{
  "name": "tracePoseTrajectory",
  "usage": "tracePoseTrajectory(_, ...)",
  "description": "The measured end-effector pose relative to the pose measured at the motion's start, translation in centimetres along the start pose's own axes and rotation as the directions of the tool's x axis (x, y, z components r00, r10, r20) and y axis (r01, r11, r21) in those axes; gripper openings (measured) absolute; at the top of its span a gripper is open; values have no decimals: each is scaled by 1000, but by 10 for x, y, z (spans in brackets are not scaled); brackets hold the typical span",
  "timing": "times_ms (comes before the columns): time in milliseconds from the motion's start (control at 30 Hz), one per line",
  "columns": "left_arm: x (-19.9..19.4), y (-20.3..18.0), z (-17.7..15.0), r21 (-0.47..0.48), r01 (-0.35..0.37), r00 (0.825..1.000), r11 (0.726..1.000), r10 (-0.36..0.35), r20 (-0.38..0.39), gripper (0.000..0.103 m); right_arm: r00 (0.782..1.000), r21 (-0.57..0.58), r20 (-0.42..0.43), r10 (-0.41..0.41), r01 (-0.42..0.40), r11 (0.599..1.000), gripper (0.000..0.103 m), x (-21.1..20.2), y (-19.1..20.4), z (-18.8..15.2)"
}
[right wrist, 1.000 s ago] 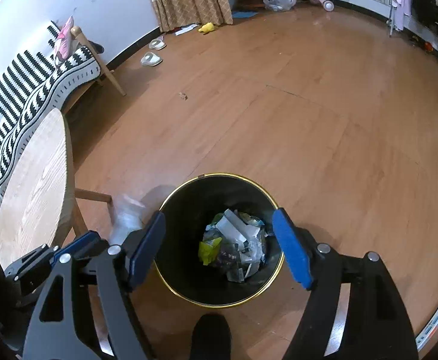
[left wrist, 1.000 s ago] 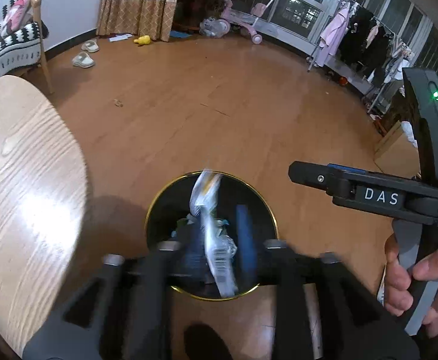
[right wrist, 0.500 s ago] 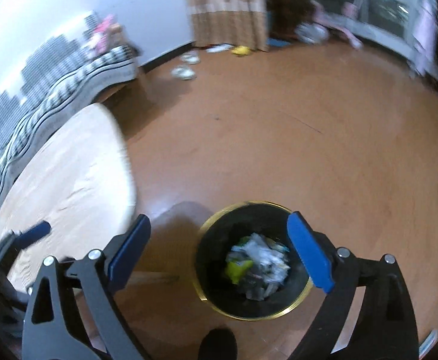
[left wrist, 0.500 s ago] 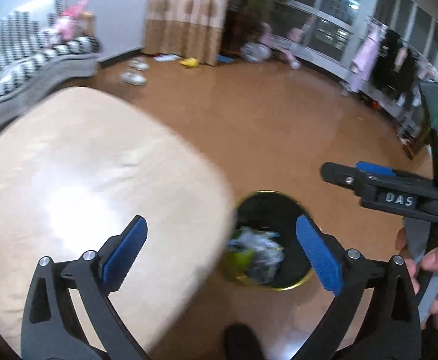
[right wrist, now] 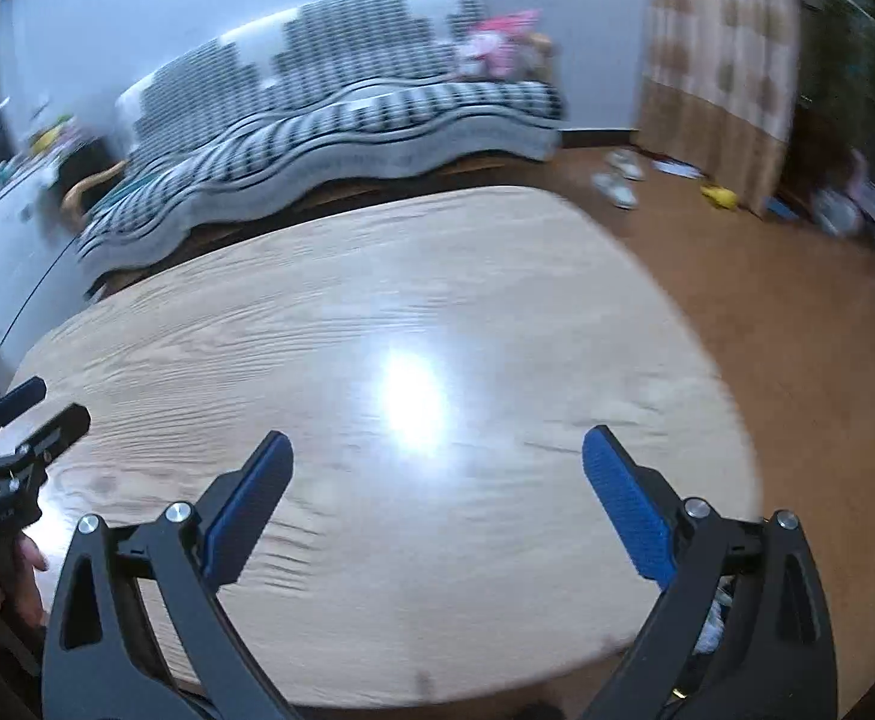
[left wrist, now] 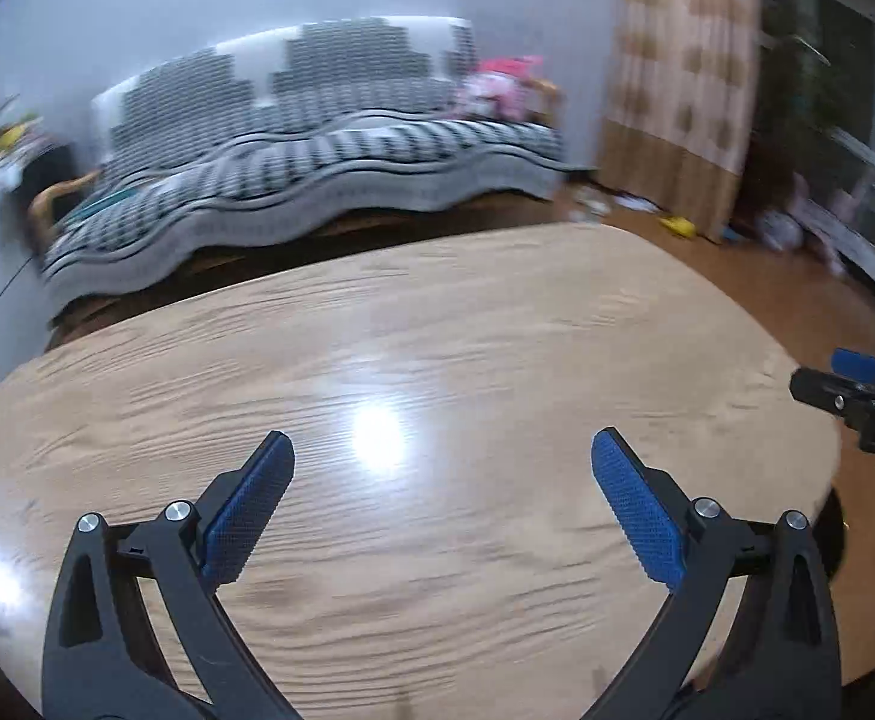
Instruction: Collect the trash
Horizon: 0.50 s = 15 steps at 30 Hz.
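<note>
Sweep both empty, wide-spread claws, the left gripper (left wrist: pixel 442 468) and the right gripper (right wrist: pixel 436 468), jaws just opened, slowly over the tabletop (left wrist: pixel 437 348), checking its far edge and corners for trash, none visible there; bin barely visible under near right corner.

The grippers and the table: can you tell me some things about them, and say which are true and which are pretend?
1. Both grippers are open. True: left gripper and right gripper hold nothing; their jaws have just been opening.
2. Trash lies on the table. False: its visible top is bare.
3. A striped blanket covers the sofa. True.
4. The curtain is blue. False: it is beige and brown.
</note>
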<state>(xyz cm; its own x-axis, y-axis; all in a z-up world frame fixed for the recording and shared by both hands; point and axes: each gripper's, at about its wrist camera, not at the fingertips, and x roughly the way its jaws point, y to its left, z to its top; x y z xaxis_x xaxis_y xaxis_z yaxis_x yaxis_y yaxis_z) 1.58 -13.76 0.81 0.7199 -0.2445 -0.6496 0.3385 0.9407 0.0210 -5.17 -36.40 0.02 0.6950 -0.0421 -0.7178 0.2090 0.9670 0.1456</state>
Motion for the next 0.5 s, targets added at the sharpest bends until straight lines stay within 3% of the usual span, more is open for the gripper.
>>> tracePoseTrajectory(133, -5, 65, -12, -85, -79, 997, 993, 78, -21, 96, 998, -76, -18, 52, -54, 996, 94, 23, 62, 12)
tracePoseTrajectory(267, -9, 107, -22, -131, -126, 992, 983, 124, -26, 96, 997, -138, -35, 69, -73, 988, 94, 45, 111, 19)
tracePoseTrajectory(500, -1, 147, -24, -171, -147, 989, 974, 143, -39, 96, 997, -148, -54, 63, -71, 986, 94, 72, 139, 23)
